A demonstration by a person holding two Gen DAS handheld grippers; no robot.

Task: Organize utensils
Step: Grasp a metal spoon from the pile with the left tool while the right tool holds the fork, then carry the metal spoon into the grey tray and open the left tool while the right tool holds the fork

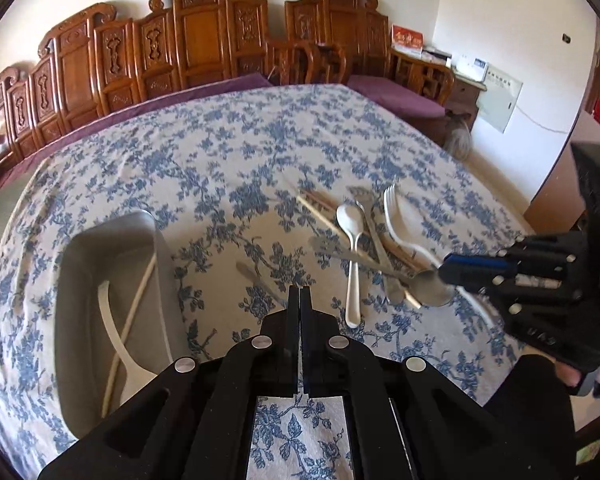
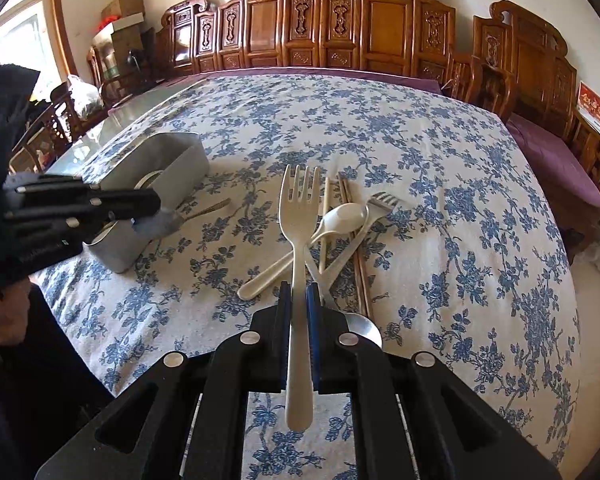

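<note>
While the right gripper (image 2: pixel 299 292) pinches a cream fork (image 2: pixel 299 216), the grey bin (image 1: pixel 76 280) (left gripper (image 1: pixel 300 294) shut, empty) holds utensils.

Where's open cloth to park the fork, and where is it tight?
Free: the far half of the tablecloth, beyond the bin and the pile, and the cloth on the pile's right. Between bin and pile is a narrower gap, partly taken by a metal spoon. Crowded: the heap of chopsticks, spoons and forks ahead of the right claw.
</note>
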